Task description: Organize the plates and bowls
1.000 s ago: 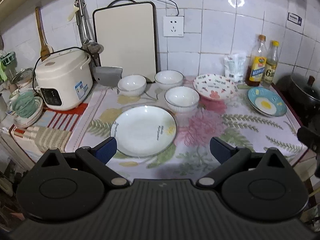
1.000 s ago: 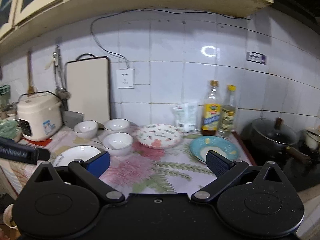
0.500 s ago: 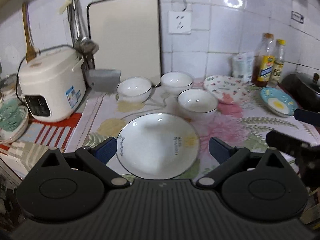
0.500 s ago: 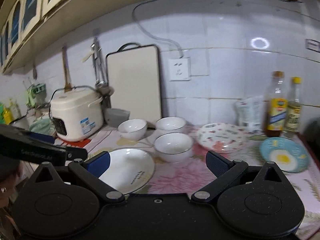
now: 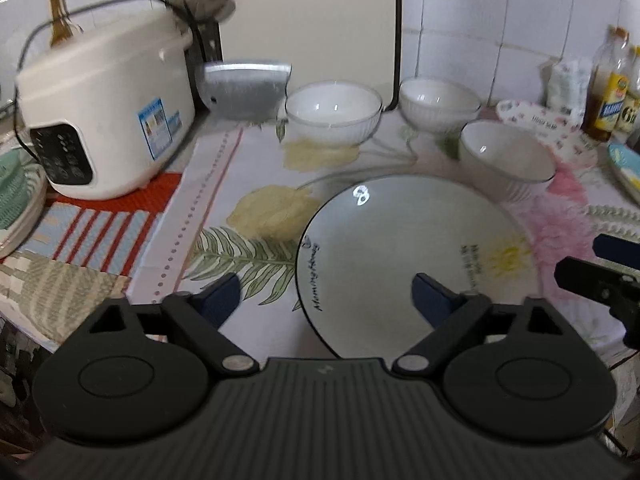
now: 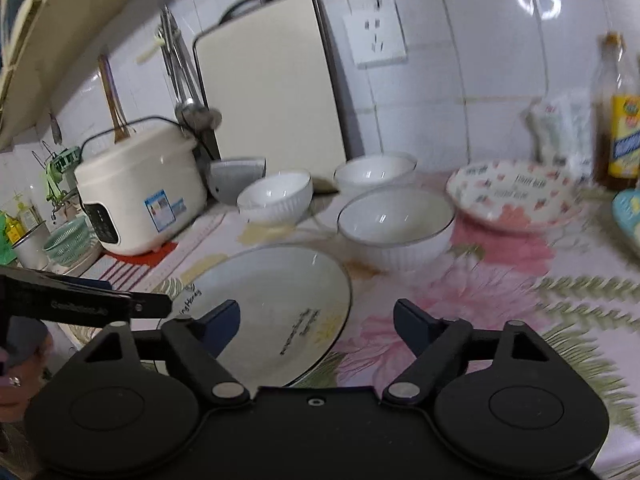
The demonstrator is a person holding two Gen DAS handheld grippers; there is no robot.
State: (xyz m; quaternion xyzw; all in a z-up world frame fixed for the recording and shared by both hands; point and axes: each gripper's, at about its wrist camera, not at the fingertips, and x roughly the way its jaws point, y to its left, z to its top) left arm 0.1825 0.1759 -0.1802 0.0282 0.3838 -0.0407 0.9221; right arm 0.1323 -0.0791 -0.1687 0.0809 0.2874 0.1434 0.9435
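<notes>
Floral cloth counter (image 5: pixel 260 168); glossy round white plate (image 5: pixel 416 256); left tongs (image 5: pixel 326 300), right tongs (image 6: pixel 316 324) closing, empty.

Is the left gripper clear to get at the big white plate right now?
Probably yes. The left gripper, jaws closing but empty, hangs over the big white plate's near-left rim with nothing between them.

**Counter inventory**
3 white bowls (image 6: pixel 275 196) (image 6: pixel 376 171) (image 6: pixel 396 226), 3 plates: white (image 6: pixel 264 304), floral (image 6: pixel 512 196), blue (image 6: pixel 628 216). 1 rice cooker (image 6: pixel 140 184), 1 cutting board (image 6: pixel 272 92), 2 bottles (image 5: pixel 608 84) (image 5: pixel 632 96), 1 wall socket (image 6: pixel 376 34)
</notes>
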